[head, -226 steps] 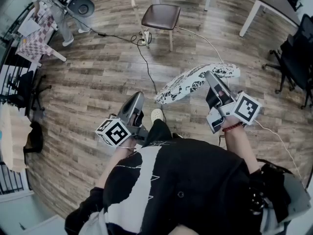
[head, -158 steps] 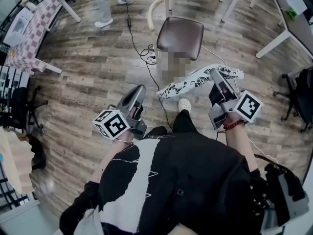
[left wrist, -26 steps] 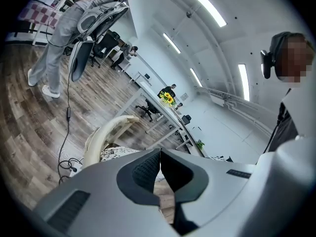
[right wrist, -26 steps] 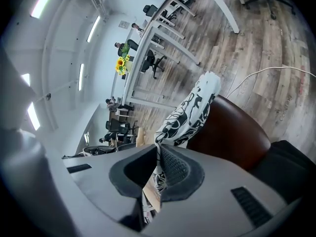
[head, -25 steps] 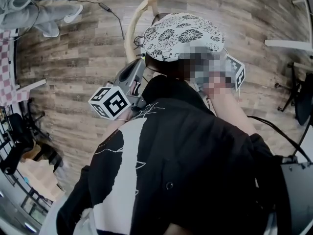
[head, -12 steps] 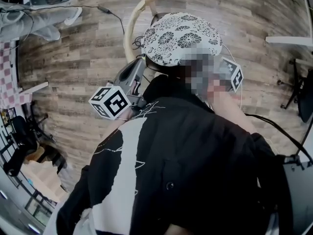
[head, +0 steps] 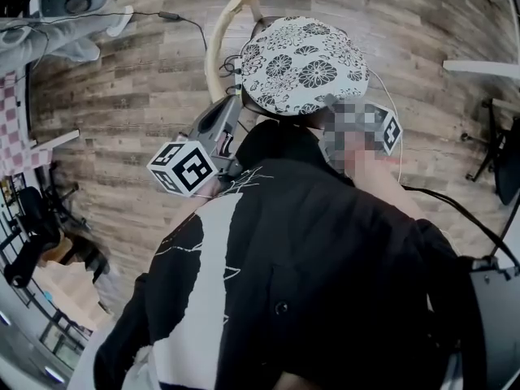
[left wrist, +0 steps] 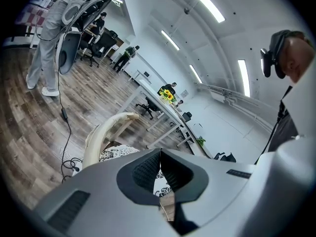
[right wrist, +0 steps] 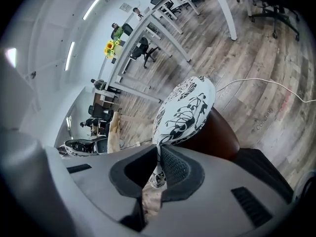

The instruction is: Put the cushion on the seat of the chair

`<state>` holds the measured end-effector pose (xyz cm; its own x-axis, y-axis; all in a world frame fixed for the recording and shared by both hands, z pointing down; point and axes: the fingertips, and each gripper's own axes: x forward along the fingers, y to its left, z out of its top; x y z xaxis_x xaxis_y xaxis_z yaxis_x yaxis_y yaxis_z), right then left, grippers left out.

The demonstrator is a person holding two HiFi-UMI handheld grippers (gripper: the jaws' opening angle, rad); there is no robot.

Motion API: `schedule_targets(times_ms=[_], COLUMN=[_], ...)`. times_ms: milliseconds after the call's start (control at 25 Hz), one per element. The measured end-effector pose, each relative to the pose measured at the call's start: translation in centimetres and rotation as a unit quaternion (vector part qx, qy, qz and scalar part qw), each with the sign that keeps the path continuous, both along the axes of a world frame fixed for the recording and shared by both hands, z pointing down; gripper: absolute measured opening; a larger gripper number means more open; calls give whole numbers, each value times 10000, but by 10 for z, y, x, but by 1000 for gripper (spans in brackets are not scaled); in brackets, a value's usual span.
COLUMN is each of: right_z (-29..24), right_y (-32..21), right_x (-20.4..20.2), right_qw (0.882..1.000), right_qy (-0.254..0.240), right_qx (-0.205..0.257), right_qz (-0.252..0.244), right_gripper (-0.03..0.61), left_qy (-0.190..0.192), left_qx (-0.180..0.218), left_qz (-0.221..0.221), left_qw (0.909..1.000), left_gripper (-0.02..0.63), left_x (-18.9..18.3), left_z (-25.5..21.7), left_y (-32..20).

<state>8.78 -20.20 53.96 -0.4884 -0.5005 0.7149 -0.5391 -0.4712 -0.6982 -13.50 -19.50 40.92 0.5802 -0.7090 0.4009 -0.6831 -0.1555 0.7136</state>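
Surveying the head view from the left: a pink-and-white checked cloth [head: 10, 96] sits at the frame edge, and a black cable [head: 183, 19] trails over the wood-plank floor [head: 138, 80].

The left gripper [head: 234, 108] points toward the chair. Its own view shows the jaws pressed together with nothing between them. The left marker cube [head: 183, 169] carries black-and-white square code patterns.

Next comes the chair's pale curved backrest [head: 218, 47], just left of the cushion [head: 302, 63]. The cushion is white with a black floral print and lies over the brown seat [right wrist: 219, 137]. Whether it bears fully on the seat cannot be told.

The right gripper [right wrist: 159, 157] is clamped on the cushion's near edge, with fabric trapped between the pads. The right marker cube [head: 387, 128] shows the same kind of square code.

The room is an open office with white desks [right wrist: 226, 14], a black office chair [right wrist: 274, 4], yellow flowers [right wrist: 109, 47] on one desk, and strip lights [left wrist: 202, 1] along a white ceiling.
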Motion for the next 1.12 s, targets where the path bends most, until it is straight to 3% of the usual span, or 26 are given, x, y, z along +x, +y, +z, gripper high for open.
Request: schedule_targets(times_ms=[760, 1120], right_z=[39, 55], right_y=[31, 40], right_x=[7, 4], right_qw=[9963, 9953], right_qy=[452, 473], right_qx=[-320, -454], right_qz=[-662, -717], right_gripper=[28, 28], left_qy=[-86, -191], left_qx=[-135, -213], left_qz=[-117, -104], left_qw=[9998, 9995], left_gripper=[15, 15], left_x=[-3, -9], left_z=[7, 10], left_y=[17, 23])
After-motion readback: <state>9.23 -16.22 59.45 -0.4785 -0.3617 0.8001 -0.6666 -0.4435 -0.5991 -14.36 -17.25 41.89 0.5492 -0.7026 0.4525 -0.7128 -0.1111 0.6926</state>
